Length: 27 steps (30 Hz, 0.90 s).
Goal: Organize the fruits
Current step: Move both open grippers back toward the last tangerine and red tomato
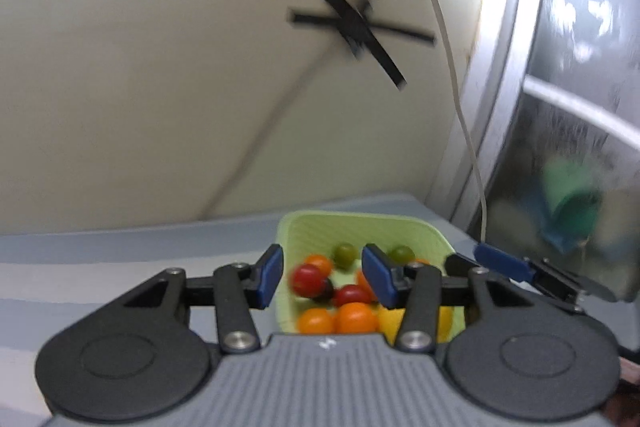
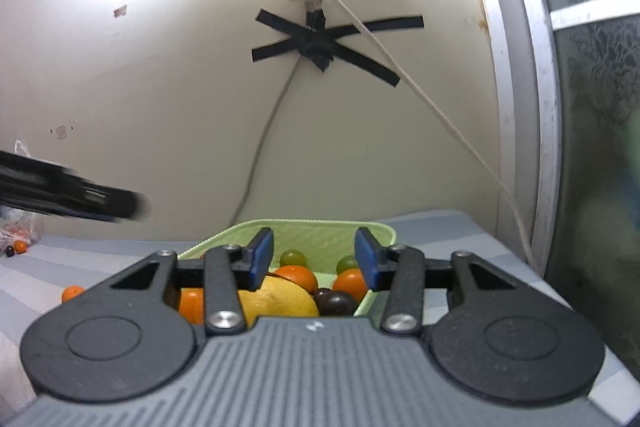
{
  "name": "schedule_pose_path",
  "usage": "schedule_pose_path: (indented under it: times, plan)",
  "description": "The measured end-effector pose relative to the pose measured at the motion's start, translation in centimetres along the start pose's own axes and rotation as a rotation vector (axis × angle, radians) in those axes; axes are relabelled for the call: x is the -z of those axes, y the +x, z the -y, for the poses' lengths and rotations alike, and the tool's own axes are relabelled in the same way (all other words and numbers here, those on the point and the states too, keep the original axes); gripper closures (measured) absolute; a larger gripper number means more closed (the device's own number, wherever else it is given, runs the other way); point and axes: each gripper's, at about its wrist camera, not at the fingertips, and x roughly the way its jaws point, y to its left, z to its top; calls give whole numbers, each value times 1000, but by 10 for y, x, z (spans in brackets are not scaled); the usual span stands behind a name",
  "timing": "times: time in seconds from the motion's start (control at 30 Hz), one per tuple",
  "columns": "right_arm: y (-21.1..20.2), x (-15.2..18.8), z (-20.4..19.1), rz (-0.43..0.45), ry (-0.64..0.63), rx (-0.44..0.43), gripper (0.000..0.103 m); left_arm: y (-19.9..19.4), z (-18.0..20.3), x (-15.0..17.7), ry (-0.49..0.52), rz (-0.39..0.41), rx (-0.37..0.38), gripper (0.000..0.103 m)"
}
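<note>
1. left wrist view: left gripper (image 1: 322,277) spread wide, blue fingers (image 1: 269,275) gripping nothing, hovering over the near rim of the green basket (image 1: 420,227).
2. same view: basket resting on the striped grey counter (image 1: 120,251) near the wall, filled with small round fruits: a red tomato (image 1: 307,279) midway between the fingers, orange ones (image 1: 354,317) at the near edge, green ones (image 1: 345,254) farther back, something yellow (image 1: 390,321) low right; picture blurred.
3. same view: right gripper (image 1: 500,263) poking in from the right beside the basket, blue pad showing; opening impossible to judge from here.
4. right wrist view: right gripper (image 2: 315,255) also wide open, fingers (image 2: 366,257) empty, poised just above the basket (image 2: 320,227).
5. same view: inside, a large yellow fruit (image 2: 276,301) at the near side, orange fruits (image 2: 298,275) around it, dark ones (image 2: 336,301) to the right, green ones (image 2: 293,258) behind.
6. same view: loose orange fruit (image 2: 72,293) lying on the counter (image 2: 440,231) left of the basket; more small fruits (image 2: 18,247) by a plastic bag far left; blurred dark left gripper (image 2: 80,197) reaching in from the left edge.
</note>
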Motion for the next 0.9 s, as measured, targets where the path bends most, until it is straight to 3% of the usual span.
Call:
schedule_pose_path:
  times: [0.17,0.33,0.4,0.57,0.73,0.9]
  plan:
    - [-9,-1,-7,49,8,-8,56,-68,-45,24,-22,46,-150,57]
    - [-23,-1,-23,38,27,-77,56,-97,-66,70,5,-4,-304,54]
    - [-31,4,-35,-8,37,-128,56,-104,-72,88,5,-29,-345,54]
    - [-56,32,-59,-155,130,-206,56,-113,-72,119,-37,-100,-359,54]
    - [-76,53,-73,-234,190,-195,56,-116,-56,128,-9,-105,-338,54]
    - [-81,58,-82,-255,186,-157,56,-119,-48,133,-10,-101,-311,54]
